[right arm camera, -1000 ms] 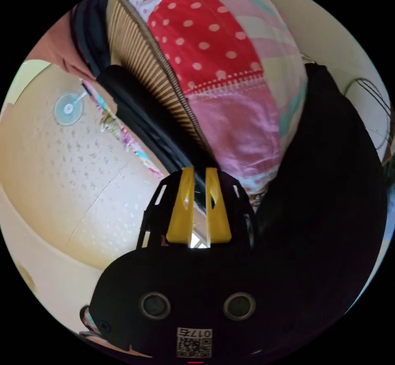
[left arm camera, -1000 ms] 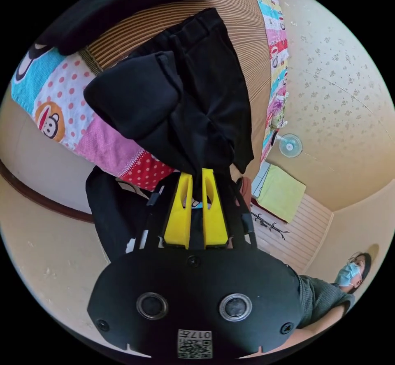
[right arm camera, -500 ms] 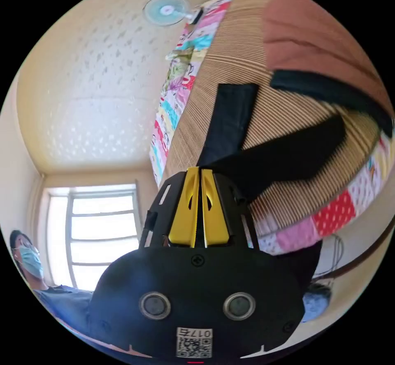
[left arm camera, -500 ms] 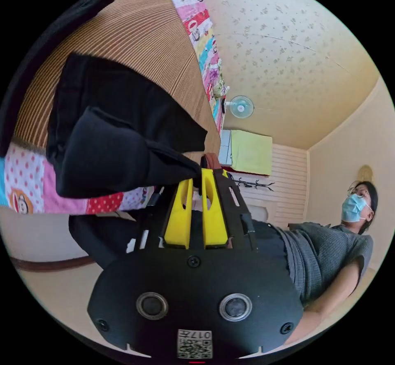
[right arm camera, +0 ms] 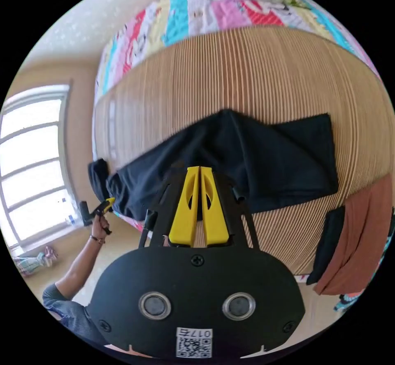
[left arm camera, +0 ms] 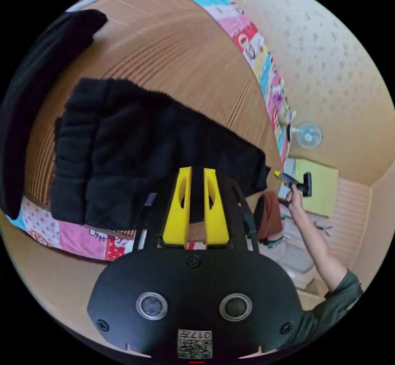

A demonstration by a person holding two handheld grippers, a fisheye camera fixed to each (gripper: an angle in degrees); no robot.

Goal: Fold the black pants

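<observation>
Right gripper view: black pants (right arm camera: 263, 155) lie lengthwise across mat (right arm camera: 247, 73); right gripper (right arm camera: 199, 173) & left gripper (left arm camera: 197, 173) both pinching pants.

The black pants (left arm camera: 135, 155) blur along their edges; the left claw (left arm camera: 197, 171) tips cover the cloth, so any grip stays unclear

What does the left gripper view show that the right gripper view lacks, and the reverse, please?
Left gripper view: a wall fan and a yellow-green cloth beyond the bed. Right gripper view: a bright window. Shared: the black pants spread on the ribbed mat, with the patchwork quilt along its edge.
</observation>
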